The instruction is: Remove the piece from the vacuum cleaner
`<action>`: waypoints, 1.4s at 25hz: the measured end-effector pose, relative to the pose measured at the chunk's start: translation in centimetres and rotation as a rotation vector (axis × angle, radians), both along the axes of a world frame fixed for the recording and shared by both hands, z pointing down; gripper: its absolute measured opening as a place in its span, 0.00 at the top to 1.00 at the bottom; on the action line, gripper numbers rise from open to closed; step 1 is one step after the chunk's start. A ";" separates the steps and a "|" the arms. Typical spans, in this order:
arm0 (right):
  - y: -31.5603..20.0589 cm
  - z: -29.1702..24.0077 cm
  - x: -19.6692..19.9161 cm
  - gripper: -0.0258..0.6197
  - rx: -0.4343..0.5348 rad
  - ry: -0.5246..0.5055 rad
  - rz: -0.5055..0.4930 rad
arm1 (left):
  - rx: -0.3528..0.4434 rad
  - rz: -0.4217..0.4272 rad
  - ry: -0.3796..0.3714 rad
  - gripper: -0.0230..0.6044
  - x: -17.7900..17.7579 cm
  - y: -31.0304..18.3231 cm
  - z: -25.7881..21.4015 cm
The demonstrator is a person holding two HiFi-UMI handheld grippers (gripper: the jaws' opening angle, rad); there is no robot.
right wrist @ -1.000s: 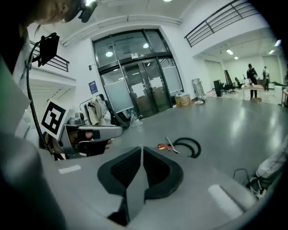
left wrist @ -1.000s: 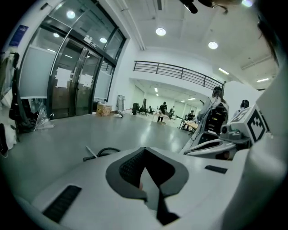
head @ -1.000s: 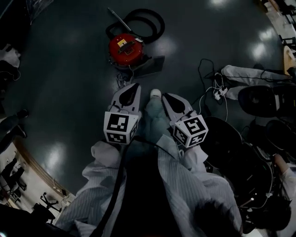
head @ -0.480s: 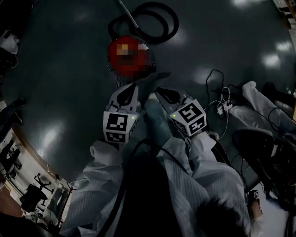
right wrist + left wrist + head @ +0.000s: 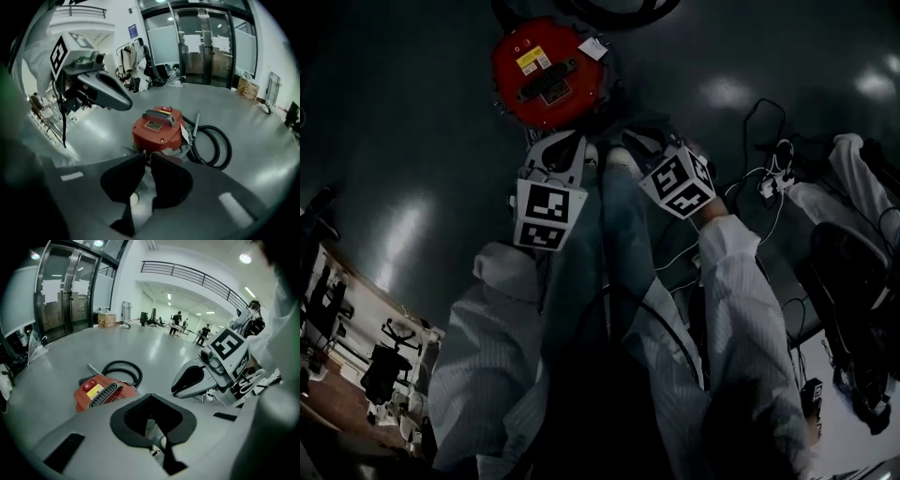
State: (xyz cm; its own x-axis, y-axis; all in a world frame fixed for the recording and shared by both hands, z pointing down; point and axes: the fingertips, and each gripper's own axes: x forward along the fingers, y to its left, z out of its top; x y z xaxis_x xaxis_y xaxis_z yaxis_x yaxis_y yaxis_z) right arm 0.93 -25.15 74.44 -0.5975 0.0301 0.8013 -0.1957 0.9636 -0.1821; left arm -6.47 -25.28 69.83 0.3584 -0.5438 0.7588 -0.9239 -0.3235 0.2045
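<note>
Head view: hose (image 5: pixel 628 19) beyond vacuum cleaner (image 5: pixel 546 70)

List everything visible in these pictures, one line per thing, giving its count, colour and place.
vacuum: one, red, on the floor ahead
hose: one, black, coiled beside the vacuum
tag: one, white, at the vacuum's edge
power strip: one, white, with cables, floor at right
doors: one set, glass, far wall
box: one, brown, near the doors
people: several, dark, far down the hall
shoes: two, pale, under the grippers
sleeves: two, pale
left hand-held gripper: one, white, shut, empty
right hand-held gripper: one, white, jaws just been opening, narrow gap, nothing between
</note>
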 end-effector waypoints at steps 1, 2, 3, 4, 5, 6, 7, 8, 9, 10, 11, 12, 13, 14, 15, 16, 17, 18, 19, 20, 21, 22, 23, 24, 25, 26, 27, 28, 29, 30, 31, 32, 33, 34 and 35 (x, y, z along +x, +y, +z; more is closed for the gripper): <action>0.2 2.0 0.2 0.93 0.016 0.016 -0.035 | -0.013 0.017 -0.008 0.96 0.2 -0.3 2.0; 0.4 3.6 0.1 0.93 0.022 0.029 -0.072 | -0.027 0.036 -0.018 0.96 0.2 -0.6 3.8; 0.8 4.8 -0.2 0.93 0.017 0.042 -0.115 | -0.042 0.056 -0.032 0.96 -0.1 -0.9 5.2; 1.1 5.8 -0.5 0.90 0.005 0.057 -0.164 | -0.054 0.077 -0.049 0.96 -0.3 -1.2 6.3; 1.5 6.6 -0.6 0.87 -0.005 0.073 -0.218 | -0.060 0.099 -0.068 0.95 -0.4 -1.4 7.2; 1.8 7.4 -0.6 0.82 -0.003 0.088 -0.269 | -0.060 0.120 -0.091 0.95 -0.3 -1.6 8.0; 1.8 8.1 -0.5 0.80 0.017 0.102 -0.314 | -0.056 0.140 -0.118 0.95 -0.2 -1.7 8.9; 1.7 8.7 -0.5 0.78 0.050 0.113 -0.352 | -0.052 0.159 -0.144 0.95 -0.2 -1.8 9.8; 1.5 9.3 -0.7 0.75 0.085 0.120 -0.386 | -0.051 0.174 -0.166 0.89 -0.2 -1.8 10.7; 1.3 9.8 -1.0 0.73 0.113 0.125 -0.421 | -0.051 0.183 -0.181 0.85 -0.4 -1.9 11.5; 1.3 10.1 -1.4 0.72 0.128 0.130 -0.457 | -0.051 0.183 -0.188 0.82 -0.7 -1.9 12.1; 1.5 10.5 -1.7 0.70 0.130 0.136 -0.492 | -0.052 0.176 -0.188 0.80 -0.9 -2.0 12.5; 1.6 10.9 -2.0 0.70 0.123 0.148 -0.527 | -0.051 0.168 -0.186 0.79 -1.1 -2.2 12.8; 1.9 11.6 -1.9 0.68 0.114 0.165 -0.561 | -0.050 0.162 -0.184 0.79 -1.1 -2.3 13.0; 2.1 12.3 -1.7 0.68 0.108 0.186 -0.593 | -0.048 0.160 -0.184 0.79 -1.0 -2.4 13.1; 2.1 13.0 -1.4 0.68 0.111 0.203 -0.616 | -0.046 0.161 -0.185 0.79 -0.7 -2.5 13.3; 2.0 13.5 -1.2 0.68 0.127 0.213 -0.625 | -0.044 0.160 -0.187 0.79 -0.5 -2.6 13.5; 1.8 13.9 -1.1 0.68 0.148 0.221 -0.626 | -0.042 0.157 -0.188 0.79 -0.3 -2.7 13.7; 1.5 14.2 -0.9 0.69 0.166 0.232 -0.626 | -0.043 0.147 -0.186 0.79 -0.2 -2.7 13.8; 1.4 14.3 -0.9 0.70 0.183 0.243 -0.626 | -0.046 0.132 -0.179 0.79 -0.3 -2.8 13.9; 1.2 14.3 -0.9 0.71 0.200 0.251 -0.626 | -0.051 0.110 -0.167 0.79 -0.4 -2.9 13.9; 1.2 14.4 -0.9 0.74 0.209 0.255 -0.627 | -0.058 0.087 -0.151 0.79 -0.5 -2.9 13.9; 1.3 14.3 -0.8 0.79 0.211 0.255 -0.630 | -0.063 0.066 -0.137 0.79 -0.6 -3.0 13.9; 1.5 14.3 -0.6 0.83 0.205 0.250 -0.634 | -0.067 0.051 -0.126 0.79 -0.7 -3.0 14.0; 1.7 14.2 -0.4 0.87 0.195 0.245 -0.635 | -0.070 0.041 -0.120 0.79 -0.8 -3.1 14.1; 1.8 14.3 -0.3 0.89 0.184 0.244 -0.634 | -0.074 0.031 -0.114 0.79 -0.9 -3.2 14.1; 2.0 14.5 -0.1 0.89 0.170 0.252 -0.637 | -0.077 0.020 -0.108 0.79 -1.0 -3.3 14.2; 2.2 14.9 0.0 0.88 0.153 0.272 -0.650 | -0.081 0.007 -0.099 0.79 -1.1 -3.4 14.3; 2.5 15.3 0.1 0.89 0.138 0.302 -0.673 | -0.086 -0.006 -0.091 0.79 -1.2 -3.5 14.5; 2.6 15.8 0.1 0.89 0.132 0.333 -0.702 | -0.090 -0.015 -0.086 0.79 -1.3 -3.6 14.7; 2.6 16.1 0.0 0.89 0.134 0.358 -0.724 | -0.092 -0.017 -0.086 0.79 -1.4 -3.7 14.9; 2.6 16.3 -0.1 0.89 0.136 0.374 -0.731 | -0.092 -0.015 -0.092 0.79 -1.5 -3.8 15.1; 2.5 16.5 -0.1 0.90 0.137 0.379 -0.725 | -0.093 -0.012 -0.102 0.79 -1.5 -3.9 15.3; 2.5 16.6 -0.2 0.91 0.135 0.375 -0.713 | -0.097 -0.009 -0.112 0.79 -1.5 -3.9 15.5; 2.6 16.6 -0.2 0.91 0.130 0.365 -0.701 | -0.100 -0.009 -0.121 0.79 -1.5 -4.0 15.7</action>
